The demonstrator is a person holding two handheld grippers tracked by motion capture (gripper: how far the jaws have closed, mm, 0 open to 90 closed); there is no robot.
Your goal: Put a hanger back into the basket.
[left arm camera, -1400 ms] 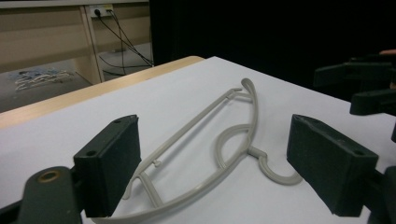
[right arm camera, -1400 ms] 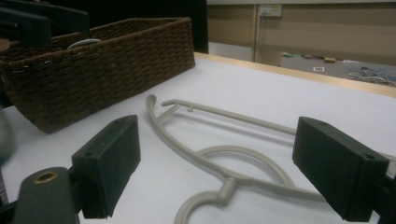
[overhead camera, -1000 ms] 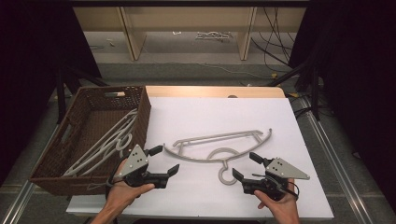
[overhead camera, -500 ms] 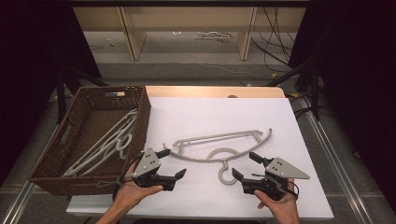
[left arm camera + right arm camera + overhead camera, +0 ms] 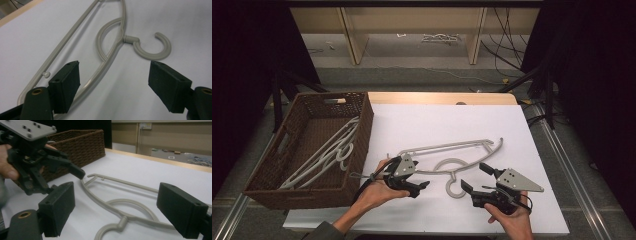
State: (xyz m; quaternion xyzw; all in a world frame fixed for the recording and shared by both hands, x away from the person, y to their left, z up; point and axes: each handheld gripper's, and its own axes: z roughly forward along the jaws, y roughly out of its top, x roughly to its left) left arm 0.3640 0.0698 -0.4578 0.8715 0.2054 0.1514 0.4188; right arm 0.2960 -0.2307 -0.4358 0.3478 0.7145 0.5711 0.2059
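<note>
Here we have the hanger (image 5: 452, 152) lying flat on the white table (image 5: 437, 125), long axis across us, hook (image 5: 455, 187) pointing back between our 2 hands. The left gripper (image 5: 419, 180) is nearer, over the left shoulder bar; its jaws, just closing a little, stand wide around the bar without pressing. The right gripper (image 5: 473, 181) waits open beside the hook

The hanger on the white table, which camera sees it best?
The high view: it shows the whole hanger lying flat on the table, from hook to both ends. The left gripper view shows its hook, loop and one arm up close. The right gripper view sees it low and side-on, its hook end cut off.
</note>
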